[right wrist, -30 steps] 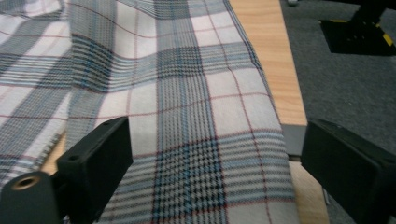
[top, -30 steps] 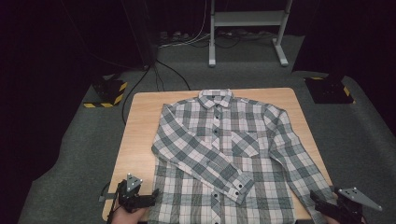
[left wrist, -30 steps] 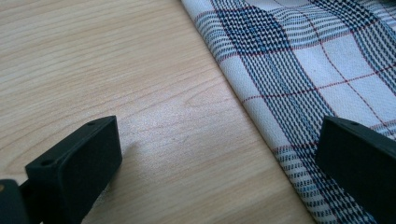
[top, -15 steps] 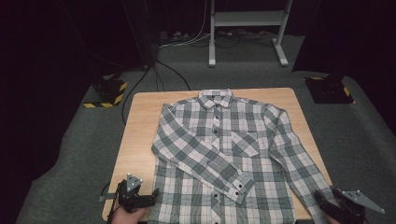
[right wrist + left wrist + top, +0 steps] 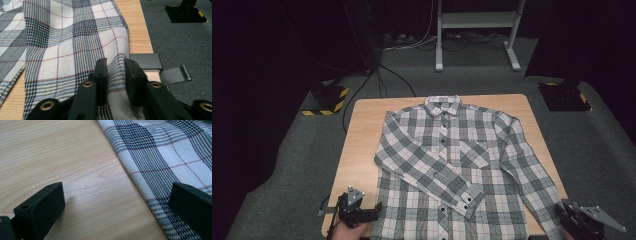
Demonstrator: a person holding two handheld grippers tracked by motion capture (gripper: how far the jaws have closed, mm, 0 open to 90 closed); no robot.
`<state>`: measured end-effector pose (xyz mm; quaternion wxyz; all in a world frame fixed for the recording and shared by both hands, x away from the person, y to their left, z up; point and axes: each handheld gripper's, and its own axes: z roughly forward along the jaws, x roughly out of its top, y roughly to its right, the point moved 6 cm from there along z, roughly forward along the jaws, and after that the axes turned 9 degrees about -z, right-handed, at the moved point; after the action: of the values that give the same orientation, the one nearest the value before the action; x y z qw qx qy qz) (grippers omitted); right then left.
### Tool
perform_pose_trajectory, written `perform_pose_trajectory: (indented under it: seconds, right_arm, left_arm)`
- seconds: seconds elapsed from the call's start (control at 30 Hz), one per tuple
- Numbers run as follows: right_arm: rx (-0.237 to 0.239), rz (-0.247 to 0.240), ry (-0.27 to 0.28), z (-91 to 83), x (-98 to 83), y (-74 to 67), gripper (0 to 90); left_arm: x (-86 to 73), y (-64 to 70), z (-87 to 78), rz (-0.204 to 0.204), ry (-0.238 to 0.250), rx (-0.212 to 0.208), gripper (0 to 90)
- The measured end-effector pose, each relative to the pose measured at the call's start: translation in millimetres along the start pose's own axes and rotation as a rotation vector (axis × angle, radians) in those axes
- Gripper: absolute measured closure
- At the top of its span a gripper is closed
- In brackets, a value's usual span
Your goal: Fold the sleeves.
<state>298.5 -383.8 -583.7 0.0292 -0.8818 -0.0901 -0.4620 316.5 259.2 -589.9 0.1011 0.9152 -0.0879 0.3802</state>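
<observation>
The shirt [image 5: 452, 170] lies flat, front up, on the table [image 5: 362, 145], one sleeve folded across its chest. The right gripper [image 5: 116, 72] has just been closing and now pinches a ridge of the other sleeve at the near right corner, probably to lift and fold it. The left gripper [image 5: 117, 202] rests wide open, astride the shirt's near left edge, gripping nothing, ready to pinch it.

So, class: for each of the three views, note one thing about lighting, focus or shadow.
High view: the table and shirt are lit, the surroundings fall to near black. Left gripper view: sharp wood grain and weave, with a soft shadow beside the near jaw of the left gripper. Right gripper view: the right gripper, pinching a fold, is slightly soft up close; even light, no glare.
</observation>
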Motion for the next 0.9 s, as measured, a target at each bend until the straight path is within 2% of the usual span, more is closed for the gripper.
perform_pose_trajectory:
  seconds: [0.27,0.47,0.6,0.9]
  right_arm:
    - [0.004,-0.008,-0.001,0.2,-0.2,-1.7,85.7]
    - [0.007,-0.011,0.000,0.4,0.5,-2.0,87.7]
    - [0.003,-0.015,0.040,-7.1,8.9,-5.3,87.7]
    - [0.030,-0.010,0.123,-24.3,25.7,-17.5,87.7]
  left_arm:
    - [0.2,-0.3,0.1,0.001,-0.001,0.000,0.7]
    - [0.2,-0.3,0.1,0.001,-0.001,0.000,0.7]
    - [0.3,-0.3,0.2,0.001,-0.001,0.000,0.7]
    - [-0.1,-0.7,-0.2,0.001,0.000,-0.001,0.7]
